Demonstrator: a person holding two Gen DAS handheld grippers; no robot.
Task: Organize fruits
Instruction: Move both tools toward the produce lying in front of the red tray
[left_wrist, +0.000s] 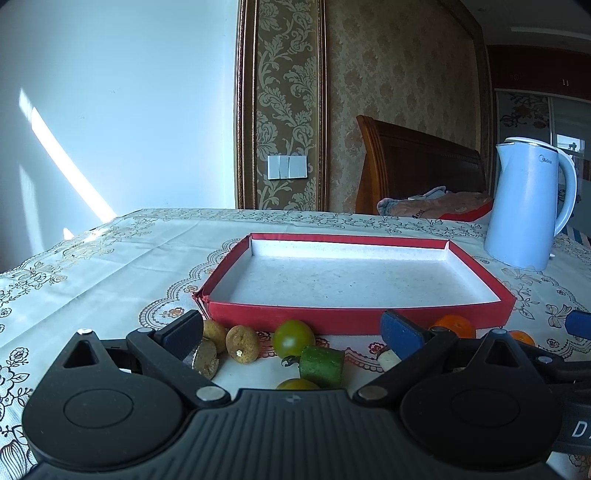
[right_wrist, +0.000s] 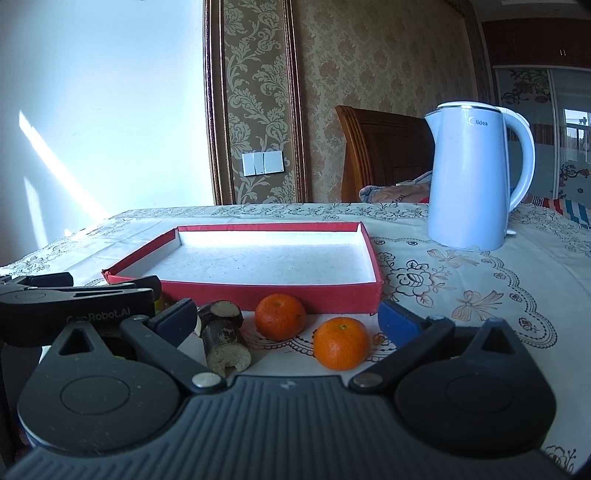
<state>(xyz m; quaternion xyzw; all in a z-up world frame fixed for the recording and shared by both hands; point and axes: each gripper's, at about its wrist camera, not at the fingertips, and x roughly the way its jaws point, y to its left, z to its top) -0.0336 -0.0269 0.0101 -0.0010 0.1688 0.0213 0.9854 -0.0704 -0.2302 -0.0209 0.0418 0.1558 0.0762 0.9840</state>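
Fruit lies in a loose row on the tablecloth just before the near wall of the red tray, whose white floor holds nothing yet. From the right wrist view, two oranges sit side by side: the near orange lies straight ahead between the spread fingers of the right gripper, the far orange just behind it and nearly against the tray wall. Left of them lie two dark cut pieces, their long axis running roughly toward the camera. The right gripper is wide, holding nothing.

In the left wrist view, the left gripper is also wide and empty. Ahead of it sit a green tomato, a green cylinder with its axis lying across the view, a second tomato half hidden under the gripper body, and brown longans close to the left finger.

Judging by position, the right gripper is the nearer one to the oranges, the left to the tomatoes; the near orange is round, so no grip angle matters, and the move would likely be forward and down, close, then lift over the tray wall just beyond. A kettle stands well apart, right of the tray
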